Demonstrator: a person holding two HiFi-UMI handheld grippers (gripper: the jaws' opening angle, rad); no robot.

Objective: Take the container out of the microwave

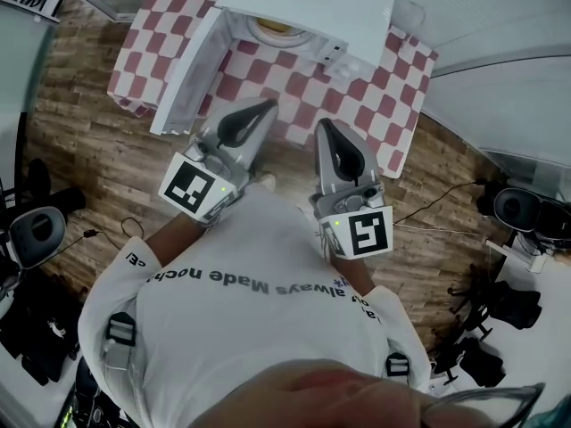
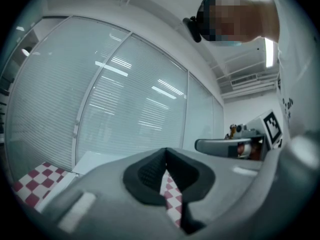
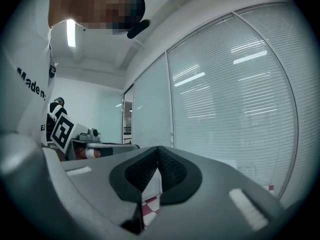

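A white microwave (image 1: 314,5) stands on a table with a red-and-white checked cloth (image 1: 375,96). Its door (image 1: 186,77) hangs open to the left. Inside sits a pale yellowish container (image 1: 275,28), only partly visible under the roof of the oven. My left gripper (image 1: 265,105) points at the open cavity from the table's near edge, jaws shut and empty. My right gripper (image 1: 322,124) is beside it, a little further back, also shut on nothing. In the left gripper view the shut jaws (image 2: 166,160) face window blinds; the right gripper view (image 3: 159,157) shows the same.
Wooden floor (image 1: 80,168) surrounds the table. Black equipment and cables lie at the left (image 1: 36,230) and right (image 1: 517,208). Glass walls with blinds (image 2: 125,99) stand behind the table. The open door sticks out past the table's front left.
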